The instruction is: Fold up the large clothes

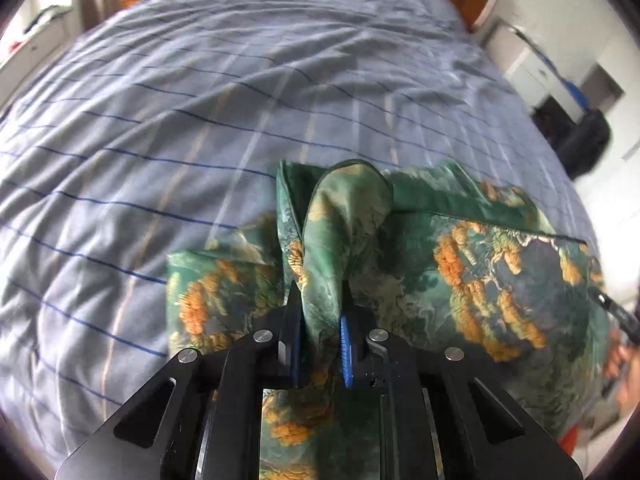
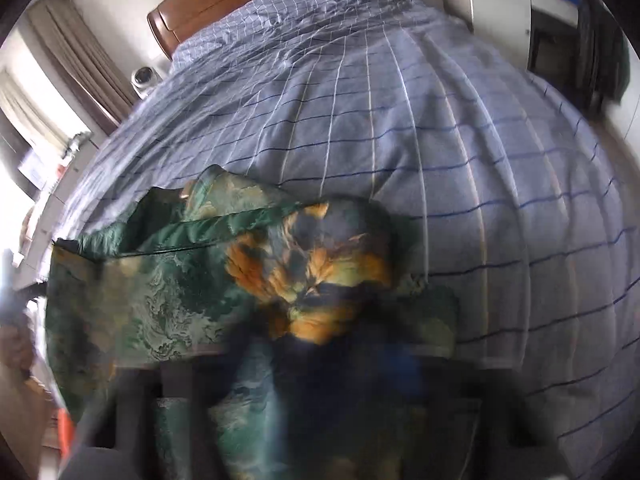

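My left claw point(image 1: 320, 312), black with blue pads, is clamped on a bunched fold of the silky green garment point(image 1: 460, 264) with orange blooms. It lies folded across the wrinkled blue checked bed point(image 1: 200, 120), long axis left-right. My right claw point(image 2: 340, 360) is blurred; I cannot tell its state.

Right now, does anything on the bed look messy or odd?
The green printed garment lies partly folded, but one bunched flap stands up, pinched in the left gripper. The blue checked bedcover is wrinkled. The right gripper's view is too blurred to judge.
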